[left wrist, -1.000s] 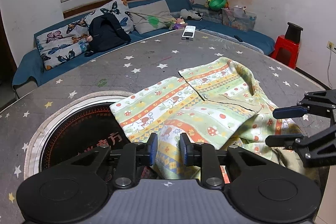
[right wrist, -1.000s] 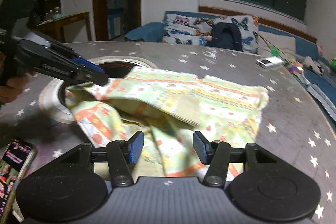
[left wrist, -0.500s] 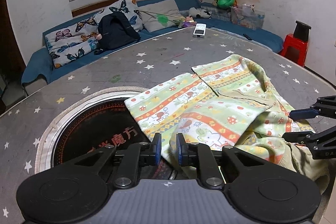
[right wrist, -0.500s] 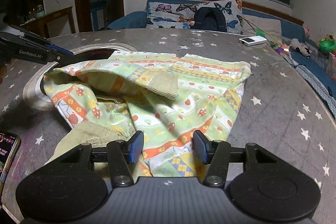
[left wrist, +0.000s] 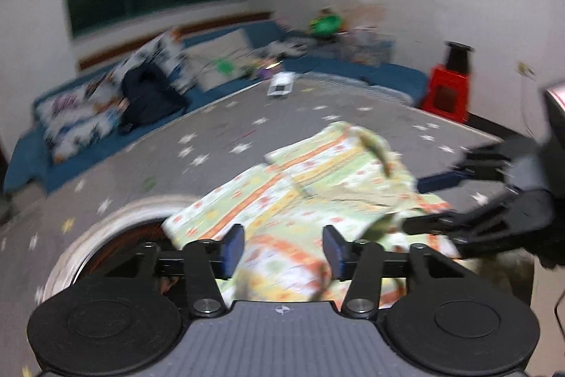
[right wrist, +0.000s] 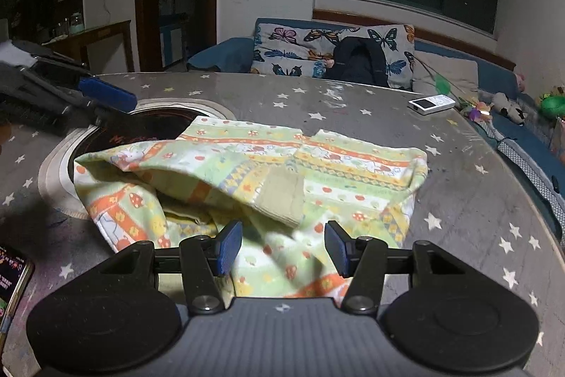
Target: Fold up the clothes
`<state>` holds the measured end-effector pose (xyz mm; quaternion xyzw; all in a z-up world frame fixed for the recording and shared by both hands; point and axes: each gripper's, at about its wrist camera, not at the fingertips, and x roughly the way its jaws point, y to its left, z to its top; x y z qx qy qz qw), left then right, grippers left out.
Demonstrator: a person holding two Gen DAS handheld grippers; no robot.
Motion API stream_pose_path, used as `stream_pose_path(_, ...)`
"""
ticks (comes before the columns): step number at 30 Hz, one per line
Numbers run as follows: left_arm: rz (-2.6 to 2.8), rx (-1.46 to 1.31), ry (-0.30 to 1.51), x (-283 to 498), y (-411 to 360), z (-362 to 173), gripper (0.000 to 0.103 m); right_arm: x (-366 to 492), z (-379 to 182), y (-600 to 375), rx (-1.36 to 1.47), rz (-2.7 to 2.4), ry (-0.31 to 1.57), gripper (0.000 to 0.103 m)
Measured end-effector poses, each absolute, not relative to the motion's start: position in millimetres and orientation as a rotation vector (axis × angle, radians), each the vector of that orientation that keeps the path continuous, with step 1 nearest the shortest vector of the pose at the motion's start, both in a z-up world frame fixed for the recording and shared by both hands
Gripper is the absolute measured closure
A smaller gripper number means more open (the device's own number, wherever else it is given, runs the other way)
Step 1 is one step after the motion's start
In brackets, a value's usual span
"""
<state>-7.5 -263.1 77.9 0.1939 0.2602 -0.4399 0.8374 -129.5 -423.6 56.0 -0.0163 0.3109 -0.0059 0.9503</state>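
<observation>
A child's garment [right wrist: 282,165] with a light green, orange and yellow print lies loosely folded on the grey star-patterned table [right wrist: 459,200]; a beige inner patch shows near its middle. My right gripper [right wrist: 282,248] is open just above the garment's near edge, holding nothing. In the blurred left wrist view my left gripper [left wrist: 282,251] is also open over the garment [left wrist: 300,193], with cloth below the gap but not pinched. The right gripper [left wrist: 427,200] reaches in from the right there. The left gripper [right wrist: 106,105] shows at the far left, beyond the cloth's left corner.
A round dark inset [right wrist: 141,129] with a pale rim lies partly under the garment. A phone [right wrist: 10,285] lies at the near left, a white device [right wrist: 432,103] at the far side. A blue sofa with pillows and a black backpack [right wrist: 356,66] lies behind, plus a red stool [left wrist: 446,94].
My left gripper, nearly shut on the garment's edge before, has opened and let it go while moving fast. The lifted left flap has settled on the table. The right gripper stays open.
</observation>
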Motion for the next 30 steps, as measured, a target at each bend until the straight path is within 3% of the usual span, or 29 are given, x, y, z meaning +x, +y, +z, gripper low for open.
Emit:
stream_pose_path(5, -0.965, 0.508, 0.505, -20.7, -289.8, 65.9, 0.046, -125.4, 56.3, -422.0, -0.024, -0.003, 0.628, 0.05)
stream_pose_path(8, -0.964, 0.526, 0.534, -18.1, -295.5, 56.5, 0.083, -124.7, 55.4, -420.5, -0.026, 0.005, 0.632, 0.05)
stream_pose_path(11, -0.953, 0.455, 0.539, -12.4, -280.8, 60.8, 0.091, -124.6, 54.7, -419.6, -0.033, 0.011, 0.639, 0.05)
stream_pose_path(15, -0.933, 0.377, 0.532, -5.7, -261.7, 67.2, 0.095, -122.2, 53.7, -418.2, -0.045, 0.024, 0.648, 0.05)
stream_pose_path(22, -1.014, 0.477, 0.421, -28.5, -269.6, 71.0, 0.089, -111.9, 51.0, -410.9, -0.057, 0.042, 0.651, 0.05)
stream_pose_path(26, -1.064, 0.566, 0.371, -41.5, -290.6, 63.1, 0.064, -106.5, 54.9, -412.1, -0.058, 0.023, 0.637, 0.05)
stream_pose_path(30, -1.084, 0.656, 0.322, -48.9, -307.0, 53.8, 0.061, -102.1, 61.6, -415.8, -0.051, 0.02, 0.621, 0.05)
